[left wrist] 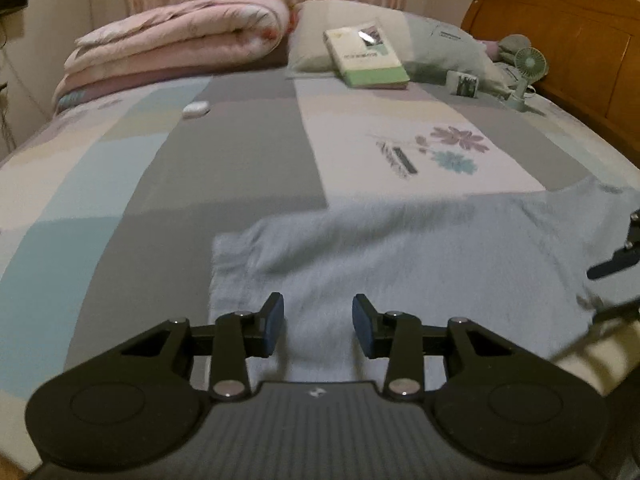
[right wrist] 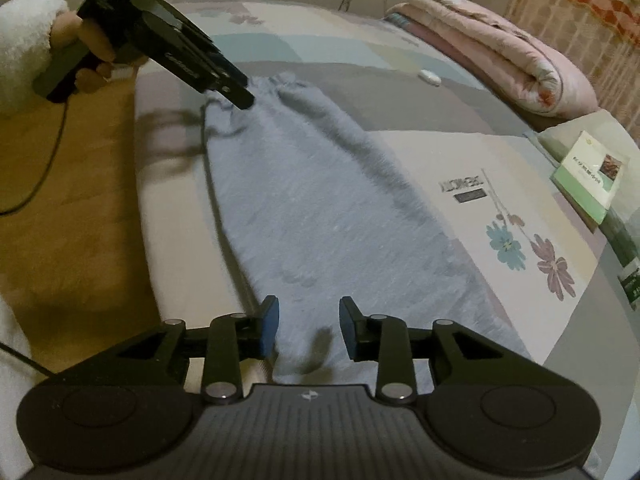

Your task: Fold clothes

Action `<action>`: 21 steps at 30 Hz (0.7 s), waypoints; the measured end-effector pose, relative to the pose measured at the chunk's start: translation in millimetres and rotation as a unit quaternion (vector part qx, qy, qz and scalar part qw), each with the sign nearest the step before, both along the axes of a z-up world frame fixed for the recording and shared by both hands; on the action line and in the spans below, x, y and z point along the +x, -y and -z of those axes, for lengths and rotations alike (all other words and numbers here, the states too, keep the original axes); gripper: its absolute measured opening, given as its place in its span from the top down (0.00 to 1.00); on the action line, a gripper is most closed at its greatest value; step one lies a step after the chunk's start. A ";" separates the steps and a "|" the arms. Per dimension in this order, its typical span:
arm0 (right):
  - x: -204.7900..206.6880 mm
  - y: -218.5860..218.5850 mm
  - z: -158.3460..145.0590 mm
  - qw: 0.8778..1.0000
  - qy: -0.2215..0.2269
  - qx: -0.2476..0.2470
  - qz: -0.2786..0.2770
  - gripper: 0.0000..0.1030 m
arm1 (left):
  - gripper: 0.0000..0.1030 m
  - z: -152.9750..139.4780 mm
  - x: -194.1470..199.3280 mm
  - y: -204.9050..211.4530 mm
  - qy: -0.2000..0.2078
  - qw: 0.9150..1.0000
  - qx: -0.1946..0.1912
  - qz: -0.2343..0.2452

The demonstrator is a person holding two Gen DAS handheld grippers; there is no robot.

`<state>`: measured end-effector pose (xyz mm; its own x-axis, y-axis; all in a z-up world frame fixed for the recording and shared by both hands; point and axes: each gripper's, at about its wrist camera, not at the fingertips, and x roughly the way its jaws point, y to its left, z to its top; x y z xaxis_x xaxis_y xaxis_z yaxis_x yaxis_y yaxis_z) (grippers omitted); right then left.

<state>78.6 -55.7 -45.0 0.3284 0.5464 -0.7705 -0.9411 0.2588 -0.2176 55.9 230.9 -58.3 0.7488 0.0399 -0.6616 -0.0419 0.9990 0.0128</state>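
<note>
A light blue garment (left wrist: 400, 256) lies flat on the patchwork bedsheet (left wrist: 240, 152) near the bed's front edge. My left gripper (left wrist: 318, 326) hovers just over the garment's near edge, open, with nothing between its blue pads. In the right wrist view the garment (right wrist: 320, 208) runs as a long strip away from me. My right gripper (right wrist: 308, 326) is open above its near end. The left gripper (right wrist: 242, 98), held by a hand (right wrist: 92, 44), points down at the gathered far end. The right gripper's tip (left wrist: 618, 258) shows at the edge of the left wrist view.
A folded pink quilt (left wrist: 176, 48) and a pillow (left wrist: 400, 36) with a green book (left wrist: 366, 58) lie at the back. A small fan (left wrist: 524, 76), a white pebble-like object (left wrist: 196, 110) and the wooden headboard (left wrist: 560, 40) are there too. Wooden floor (right wrist: 68, 200) with a cable borders the bed.
</note>
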 end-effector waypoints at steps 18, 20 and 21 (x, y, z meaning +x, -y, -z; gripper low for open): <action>115.1 78.2 11.6 0.954 -0.071 0.078 0.282 0.49 | 0.56 28.0 57.9 16.2 -0.068 0.998 0.007 -0.014; 132.6 81.2 21.7 0.947 -0.062 0.074 0.307 0.49 | 0.55 30.6 55.1 12.7 -0.066 0.998 -0.004 -0.022; 141.4 82.7 26.8 0.943 -0.058 0.071 0.319 0.49 | 0.55 30.3 52.9 11.3 -0.066 0.997 -0.001 -0.025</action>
<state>220.0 -138.5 -71.8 0.5437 0.3665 -0.7550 -0.5985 0.8000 -0.0426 108.8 219.7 -88.6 0.6515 0.0738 -0.7550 -0.0907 0.9957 0.0191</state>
